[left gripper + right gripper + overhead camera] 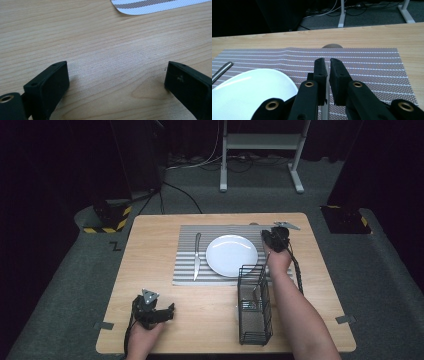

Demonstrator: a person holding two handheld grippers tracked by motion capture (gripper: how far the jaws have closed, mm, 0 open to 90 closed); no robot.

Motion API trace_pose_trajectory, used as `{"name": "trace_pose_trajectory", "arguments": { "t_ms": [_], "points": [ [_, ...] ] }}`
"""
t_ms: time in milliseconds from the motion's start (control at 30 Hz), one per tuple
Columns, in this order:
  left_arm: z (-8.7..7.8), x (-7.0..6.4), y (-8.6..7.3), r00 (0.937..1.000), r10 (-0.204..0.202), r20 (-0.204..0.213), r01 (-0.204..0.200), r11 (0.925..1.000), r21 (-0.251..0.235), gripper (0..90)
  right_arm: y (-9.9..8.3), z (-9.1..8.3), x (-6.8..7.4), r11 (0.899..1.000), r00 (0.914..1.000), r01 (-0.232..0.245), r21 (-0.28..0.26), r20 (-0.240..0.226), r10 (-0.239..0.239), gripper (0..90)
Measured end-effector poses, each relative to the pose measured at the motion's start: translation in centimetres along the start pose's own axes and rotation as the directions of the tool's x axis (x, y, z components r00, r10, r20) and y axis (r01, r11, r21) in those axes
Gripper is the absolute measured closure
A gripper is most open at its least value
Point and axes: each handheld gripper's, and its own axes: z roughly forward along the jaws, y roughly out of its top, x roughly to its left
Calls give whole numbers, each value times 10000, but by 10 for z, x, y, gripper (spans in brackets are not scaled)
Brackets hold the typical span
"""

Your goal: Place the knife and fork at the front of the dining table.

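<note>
R gripper [326, 65] pinches a thin utensil handle [326, 75] over placemat [367, 65] beside plate [254, 87]; L gripper [116, 75] spread wide, low over bare surface [100, 45].

Pale grained wood table [210, 315] — woven striped placemat [185, 270], glossy white plate [231, 255], black wire caddy [254, 307].

The slim grey piece [326, 75] pinched in the right claw [328, 65] sits almost wholly behind its black jaws in the right gripper view, too little on show to name. The round white plate [249, 95] is cut by that view's bottom edge; the silver knife [221, 70] runs off the left. In the high view, the cutlery inside the black wire caddy [254, 306] is a small blur behind the mesh. The striped grey-and-white placemat [155, 5] is clipped by the top edge of the left gripper view.
</note>
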Motion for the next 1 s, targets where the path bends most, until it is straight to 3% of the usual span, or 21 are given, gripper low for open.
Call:
{"name": "trace_pose_trajectory", "arguments": {
  "t_ms": [233, 500, 833, 1000],
  "points": [
    [0, 0, 0, 10000, -2, 0, 2, 10000, -2, 57, 0, -6, 0, 9999, 9999, 102, 3, 40, -102, 863],
    [0, 0, 0, 10000, 5, -7, -5, 10000, 2, 56, -11, -33, 0, 9955, 9955, 927, 218, 172, -931, 878],
    [0, 0, 0, 10000, 9, -10, -9, 10000, 1, 56, -54, -81, -22, 9755, 9804, 1758, 1322, 658, -1856, 894],
    [0, 0, 0, 10000, 11, 2, -11, 10000, 1, 56, -76, -95, -27, 9602, 9742, 2078, 1865, 488, -2203, 898]
  ]
}}
